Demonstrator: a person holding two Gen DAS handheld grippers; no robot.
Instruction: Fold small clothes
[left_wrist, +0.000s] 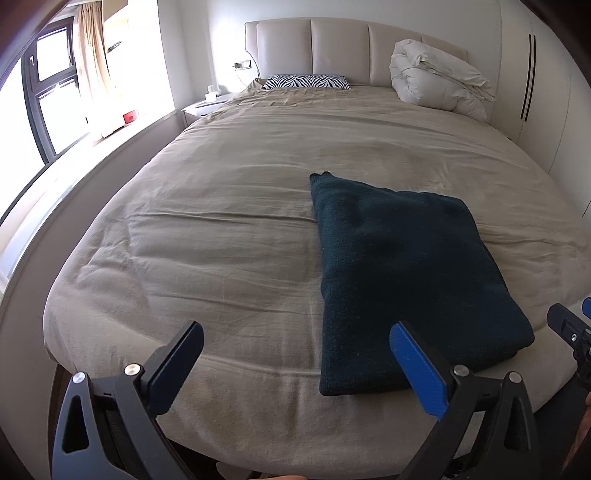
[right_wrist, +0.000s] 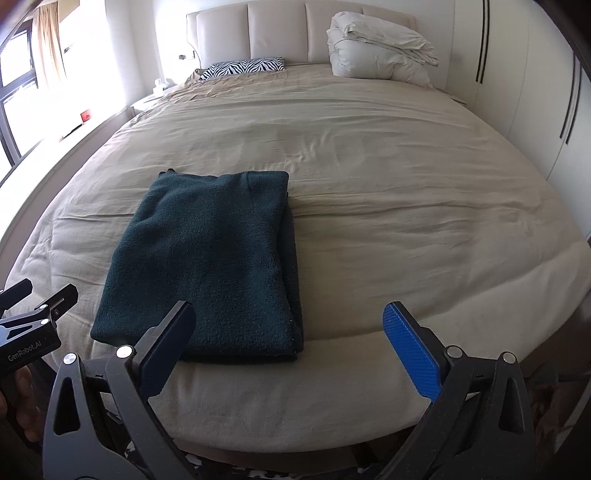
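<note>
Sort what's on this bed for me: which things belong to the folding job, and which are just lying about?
Job:
- dark green garment, folded, near the bed's foot edge
- left gripper, open
- right gripper, open

Lying about:
- zebra-print pillow
- bundled white duvet by the headboard
- beige bedcover

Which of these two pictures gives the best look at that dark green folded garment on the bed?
The right wrist view. There the folded garment lies nearly whole, with its stacked layers showing along the right edge; one finger covers only a near corner. In the left wrist view the garment sits off to the right, its near edge partly behind a blue finger.
</note>
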